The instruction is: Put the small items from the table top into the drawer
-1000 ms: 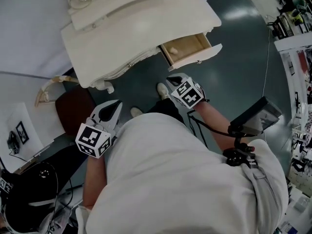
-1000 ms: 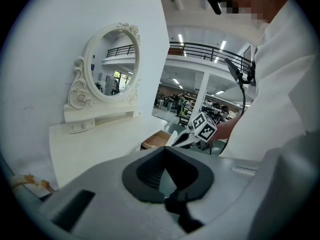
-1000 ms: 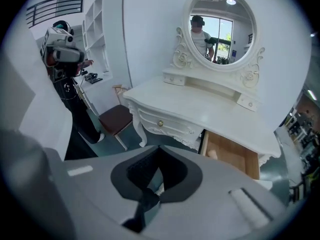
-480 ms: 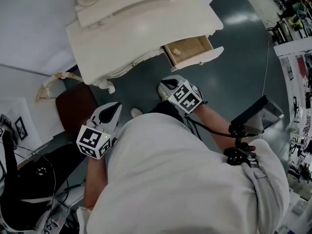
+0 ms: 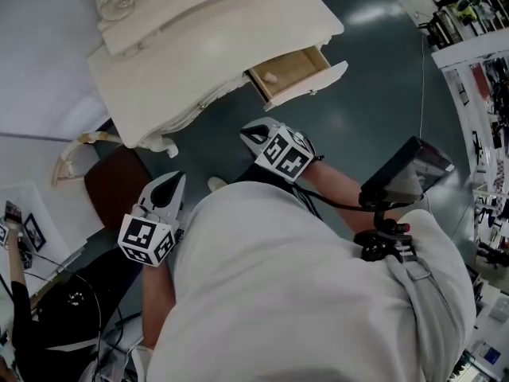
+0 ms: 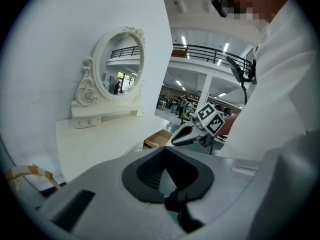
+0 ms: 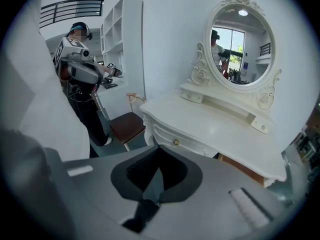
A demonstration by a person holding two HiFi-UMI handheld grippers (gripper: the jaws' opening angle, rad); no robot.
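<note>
One open drawer (image 5: 286, 68), one mirror (image 7: 242, 46), left gripper (image 5: 176, 178), right gripper (image 5: 246, 132)

No words, labels, brands, numbers or signs can be read; the far shelf goods (image 5: 469, 18) are too small.

Brown-seated chair (image 7: 131, 125) near what seems white shelving (image 7: 120, 39).
</note>
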